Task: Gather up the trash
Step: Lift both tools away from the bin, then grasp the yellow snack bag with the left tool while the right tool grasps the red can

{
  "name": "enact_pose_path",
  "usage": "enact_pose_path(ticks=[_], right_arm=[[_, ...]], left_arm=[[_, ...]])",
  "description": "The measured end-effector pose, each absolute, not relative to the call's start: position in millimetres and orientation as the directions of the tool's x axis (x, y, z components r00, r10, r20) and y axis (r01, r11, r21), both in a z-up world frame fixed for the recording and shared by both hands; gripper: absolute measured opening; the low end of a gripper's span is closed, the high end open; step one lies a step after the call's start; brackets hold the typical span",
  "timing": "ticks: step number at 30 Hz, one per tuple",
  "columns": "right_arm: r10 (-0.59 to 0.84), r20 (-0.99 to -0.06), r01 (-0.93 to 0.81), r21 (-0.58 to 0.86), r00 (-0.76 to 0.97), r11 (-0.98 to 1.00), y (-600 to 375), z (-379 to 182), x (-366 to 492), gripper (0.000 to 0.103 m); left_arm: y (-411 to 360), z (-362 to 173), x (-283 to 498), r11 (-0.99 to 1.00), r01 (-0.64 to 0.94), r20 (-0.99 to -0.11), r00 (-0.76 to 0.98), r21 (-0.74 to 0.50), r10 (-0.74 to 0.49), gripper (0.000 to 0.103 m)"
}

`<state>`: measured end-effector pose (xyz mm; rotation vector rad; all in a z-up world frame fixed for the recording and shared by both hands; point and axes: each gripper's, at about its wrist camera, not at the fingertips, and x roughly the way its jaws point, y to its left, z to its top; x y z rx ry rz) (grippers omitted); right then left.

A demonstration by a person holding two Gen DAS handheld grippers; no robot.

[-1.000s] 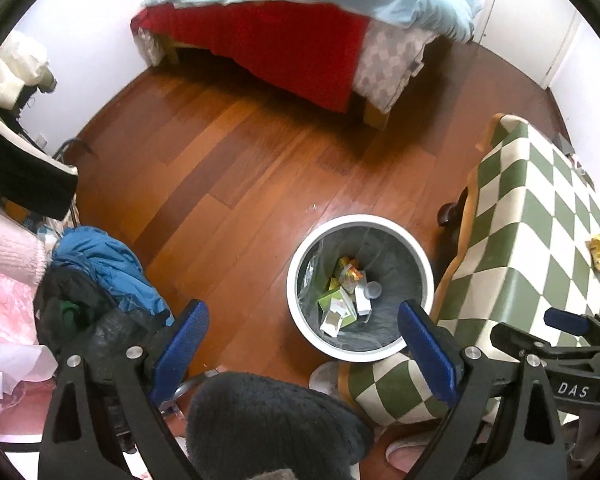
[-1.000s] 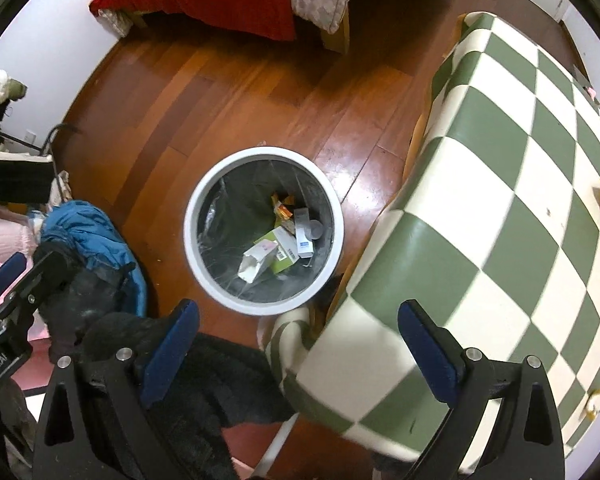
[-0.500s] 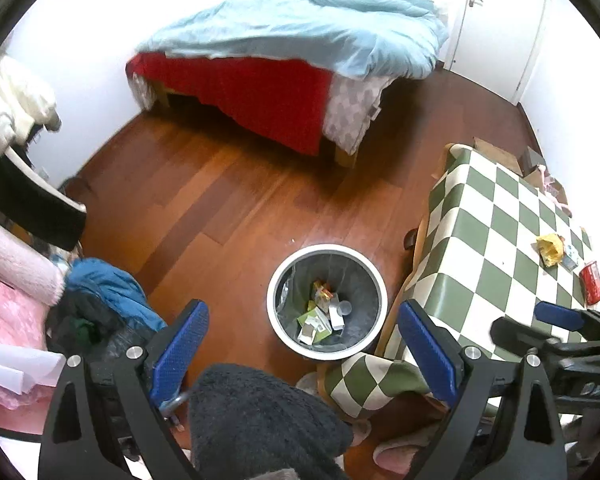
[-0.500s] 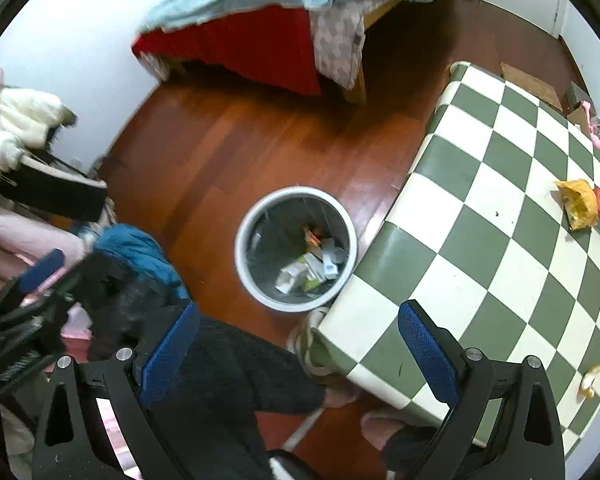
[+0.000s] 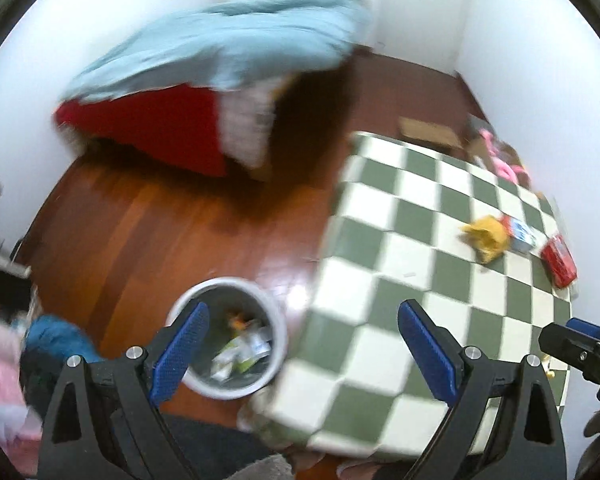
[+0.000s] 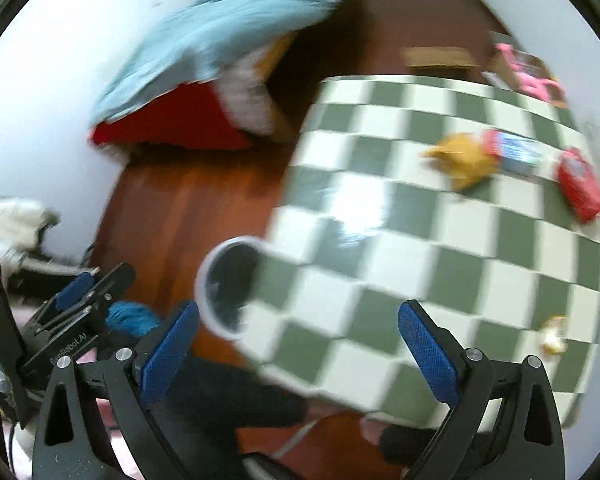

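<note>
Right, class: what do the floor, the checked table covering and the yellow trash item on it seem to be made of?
Floor: glossy reddish wood boards; plank lines and shine show.
Table covering: probably soft cloth or vinyl; its edge droops.
Yellow item: likely a crumpled wrapper; too blurred to confirm.

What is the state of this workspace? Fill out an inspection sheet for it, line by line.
Surface: checkered table, green and white cloth.
Job's things: yellow crumpled wrapper, blue-and-red packet, red packet and a small pale scrap lie on the table; white bin on the floor holds trash already.
Clutter: blue garment and a clothes pile left of the bin.
Grippers: left gripper and right gripper both open, nothing between the pads.
Cables: nothing seen.
Surroundings: wooden floor, bed with light blue cover, white walls.
</note>
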<state>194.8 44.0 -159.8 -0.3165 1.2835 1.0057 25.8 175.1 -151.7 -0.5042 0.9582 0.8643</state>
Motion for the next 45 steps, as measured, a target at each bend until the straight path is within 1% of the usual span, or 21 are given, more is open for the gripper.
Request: enact_pose_path(ticks=[2, 3, 5, 9, 11, 12, 13, 16, 20, 21, 22, 23, 24, 26, 28, 32, 35, 37, 40, 41, 45], right_arm=[[0.391, -0.920, -0.721, 0.258, 0.020, 0.644, 25.4, -173.4, 244.7, 0.101], [0.391, -0.920, -0.721, 0.258, 0.020, 0.644, 25.4, -173.4, 244.7, 0.101], [0.314, -0.944, -0.650, 0.176, 0.102, 0.739, 1.5, -192.7, 314.8, 0.101], [0.222, -0.963, -0.578, 0.096, 0.151, 0.810, -15.1, -224.5, 397.5, 0.101], [0.171, -0.971, -0.557, 0.051, 0.164, 0.829, -19.8, -239.8, 435.8, 0.101], [0.171, -0.971, -0.557, 0.051, 0.164, 0.829, -19.8, -239.8, 435.8, 0.101], [0.158, -0.975, -0.559, 0.044, 0.158, 0.828, -20.2, -252.8, 465.9, 0.101], [0.122, -0.980, -0.571, 0.011, 0.157, 0.821, -15.7, -272.2, 502.2, 0.101], [0.084, -0.985, -0.600, -0.024, 0.152, 0.800, -6.5, -294.0, 529.9, 0.101], [0.077, -0.986, -0.615, -0.029, 0.145, 0.788, -2.9, -299.9, 533.1, 0.101], [0.067, -0.988, -0.623, -0.037, 0.142, 0.781, -0.4, -305.1, 536.6, 0.101], [0.067, -0.989, -0.631, -0.033, 0.133, 0.775, 1.6, -309.3, 539.5, 0.101], [0.070, -0.990, -0.639, -0.023, 0.120, 0.769, 3.1, -313.5, 542.1, 0.101], [0.062, -0.991, -0.646, -0.031, 0.120, 0.763, 4.6, -319.3, 547.0, 0.101], [0.069, -0.991, -0.652, -0.024, 0.118, 0.758, 4.3, -322.5, 549.9, 0.101], [0.092, -0.989, -0.651, -0.003, 0.111, 0.759, -0.1, -323.0, 551.6, 0.099], [0.133, -0.991, -0.643, 0.084, 0.029, 0.761, -3.4, -323.1, 547.3, 0.099], [0.122, -0.993, -0.662, 0.088, 0.005, 0.744, 1.6, -322.8, 538.9, 0.099], [0.100, -0.995, -0.690, 0.092, -0.028, 0.718, 10.1, -327.9, 532.1, 0.099], [0.064, -0.998, -0.713, 0.052, -0.010, 0.699, 18.7, -332.7, 528.6, 0.099], [0.058, -0.998, -0.711, 0.033, 0.010, 0.702, 27.1, -339.0, 526.1, 0.099]], left_arm=[[171.7, -163.7, 72.3, 0.622, -0.783, -0.875, 0.318, -0.025, 0.365, 0.103], [171.4, -168.0, 90.9, 0.635, -0.772, -0.881, 0.326, -0.039, 0.343, 0.103], [172.3, -185.1, 140.1, 0.659, -0.748, -0.900, 0.337, -0.077, 0.277, 0.103], [168.9, -213.7, 217.9, 0.680, -0.725, -0.929, 0.318, -0.109, 0.191, 0.103], [171.7, -229.5, 251.8, 0.664, -0.732, -0.942, 0.311, -0.152, 0.127, 0.103], [172.8, -234.4, 263.0, 0.656, -0.737, -0.947, 0.303, -0.160, 0.110, 0.103], [175.8, -243.7, 278.6, 0.637, -0.748, -0.951, 0.300, -0.187, 0.073, 0.103], [180.8, -262.0, 302.0, 0.585, -0.780, -0.958, 0.285, -0.222, 0.016, 0.103], [183.8, -284.1, 317.3, 0.519, -0.810, -0.955, 0.293, -0.273, -0.044, 0.102], [183.4, -288.7, 318.9, 0.510, -0.817, -0.956, 0.290, -0.269, -0.040, 0.093], [182.8, -291.9, 319.4, 0.505, -0.823, -0.958, 0.284, -0.260, -0.031, 0.078], [182.9, -293.4, 319.6, 0.505, -0.822, -0.958, 0.286, -0.262, -0.030, 0.068], [182.4, -296.4, 319.7, 0.509, -0.820, -0.958, 0.285, -0.261, -0.032, 0.054], [180.3, -300.6, 319.5, 0.525, -0.808, -0.956, 0.292, -0.268, -0.039, 0.050], [173.6, -297.8, 319.5, 0.577, -0.780, -0.959, 0.284, -0.243, -0.019, 0.044], [160.8, -285.4, 315.4, 0.708, -0.693, -0.968, 0.245, -0.138, 0.051, 0.042], [154.8, -279.1, 305.1, 0.775, -0.627, -0.970, 0.228, -0.078, 0.087, 0.041], [157.2, -281.8, 301.2, 0.786, -0.614, -0.970, 0.230, -0.079, 0.082, 0.042], [162.0, -296.0, 300.8, 0.771, -0.631, -0.974, 0.218, -0.092, 0.063, 0.045], [162.8, -297.2, 301.6, 0.766, -0.636, -0.973, 0.222, -0.094, 0.065, 0.045], [156.0, -291.6, 298.2, 0.770, -0.632, -0.969, 0.230, -0.082, 0.085, 0.041]])
